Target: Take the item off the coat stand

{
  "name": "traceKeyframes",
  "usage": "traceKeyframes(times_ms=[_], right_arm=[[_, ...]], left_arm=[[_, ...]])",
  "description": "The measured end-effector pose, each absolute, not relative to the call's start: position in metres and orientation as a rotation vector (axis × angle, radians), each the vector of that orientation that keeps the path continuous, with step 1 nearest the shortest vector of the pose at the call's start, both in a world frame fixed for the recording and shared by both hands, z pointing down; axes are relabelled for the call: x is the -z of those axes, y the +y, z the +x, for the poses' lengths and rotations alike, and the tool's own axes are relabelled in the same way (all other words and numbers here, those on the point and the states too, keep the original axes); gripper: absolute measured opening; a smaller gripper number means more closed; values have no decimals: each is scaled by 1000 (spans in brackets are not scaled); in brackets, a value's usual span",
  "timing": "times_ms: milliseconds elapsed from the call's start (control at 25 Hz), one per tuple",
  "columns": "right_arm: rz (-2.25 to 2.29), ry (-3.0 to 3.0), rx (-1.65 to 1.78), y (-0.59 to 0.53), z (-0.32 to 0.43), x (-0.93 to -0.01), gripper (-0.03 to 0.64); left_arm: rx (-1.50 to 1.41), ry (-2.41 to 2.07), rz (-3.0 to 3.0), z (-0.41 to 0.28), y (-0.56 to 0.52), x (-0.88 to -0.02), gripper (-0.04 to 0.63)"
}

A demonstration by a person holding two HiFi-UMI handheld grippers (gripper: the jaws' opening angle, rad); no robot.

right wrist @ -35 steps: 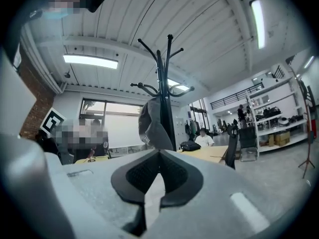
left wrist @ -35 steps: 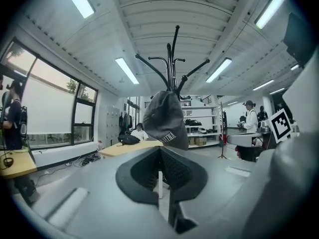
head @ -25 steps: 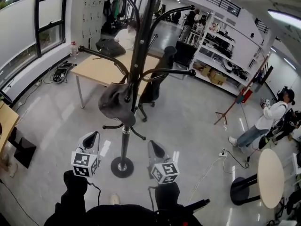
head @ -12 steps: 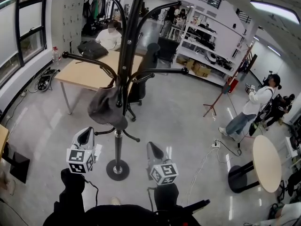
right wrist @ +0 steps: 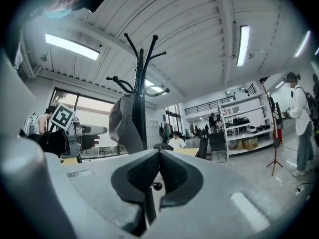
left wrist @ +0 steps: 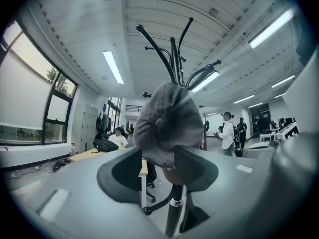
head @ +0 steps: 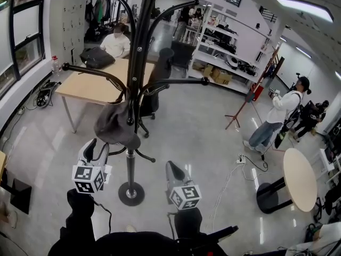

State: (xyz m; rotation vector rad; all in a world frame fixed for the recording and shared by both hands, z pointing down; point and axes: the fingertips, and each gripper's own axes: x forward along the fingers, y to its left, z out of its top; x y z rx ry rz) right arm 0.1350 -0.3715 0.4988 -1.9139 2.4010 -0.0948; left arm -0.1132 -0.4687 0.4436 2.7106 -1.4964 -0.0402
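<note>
We hold the left claw level with its jaws spread; they have just been opening. The grey cap hangs on a low hook of the stand, just beyond this claw at its 1 o'clock in the head view. In the left gripper view the cap sits at 12 o'clock over the gap, and the jaws do not press on it. Our right claw waits at the stand's 4 o'clock, jaws pressed together on nothing, with the cap at its 11 o'clock.
</note>
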Motion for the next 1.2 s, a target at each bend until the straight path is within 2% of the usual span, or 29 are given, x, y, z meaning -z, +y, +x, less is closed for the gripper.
traceKeyframes(times_ms=[600,720,880,1000,1080,1200], right_arm=[[-1961,2386,103,-383,135,-502,2],[-1971,2387,101,-385,137,-504,2],[-1988,2382,103,-387,142,-503,2],[-2000,2375,108,-388,141,-506,2],[-2010,2366,108,-387,143,-507,2],[-2017,2354,110,-386,148,-509,2]], left_arm=[[132,-1416,2769,-106,-498,-426,445],[140,-1406,2776,-102,-502,-426,457],[150,-1404,2767,-99,-510,-425,451],[163,-1411,2748,-104,-516,-426,388],[167,-1423,2743,-106,-517,-426,310],[159,-1442,2731,-107,-519,-428,258]])
